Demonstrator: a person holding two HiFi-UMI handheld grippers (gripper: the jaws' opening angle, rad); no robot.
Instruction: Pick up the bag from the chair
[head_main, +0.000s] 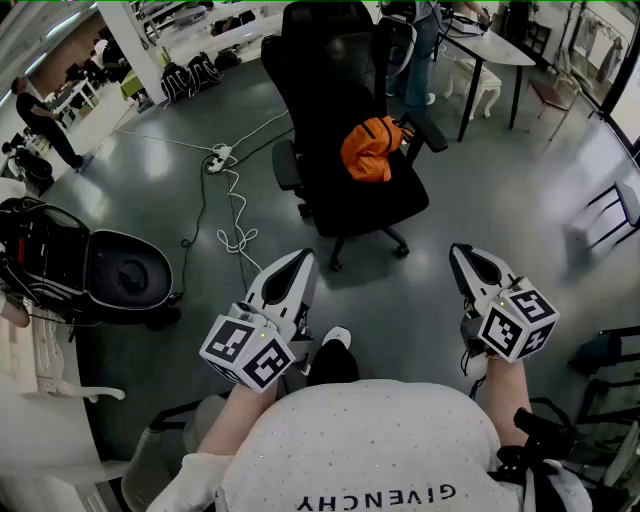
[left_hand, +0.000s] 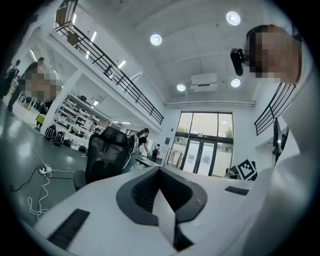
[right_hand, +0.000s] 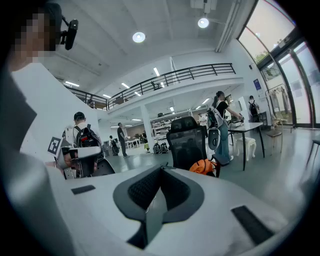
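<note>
An orange bag (head_main: 371, 148) lies on the seat of a black office chair (head_main: 350, 195) in the middle of the head view; it also shows as an orange lump (right_hand: 204, 166) beside the chair (right_hand: 186, 145) in the right gripper view. My left gripper (head_main: 296, 266) and right gripper (head_main: 462, 257) are both held low, close to my body, well short of the chair. Each has its jaws closed together with nothing between them. In the left gripper view only the chair's back (left_hand: 105, 160) shows; the bag is hidden.
Cables and a power strip (head_main: 218, 158) trail over the grey floor left of the chair. An open black case (head_main: 125, 277) sits at the left. A white table (head_main: 495, 50) with a person beside it stands behind the chair. Other chairs (head_main: 610, 215) stand at the right.
</note>
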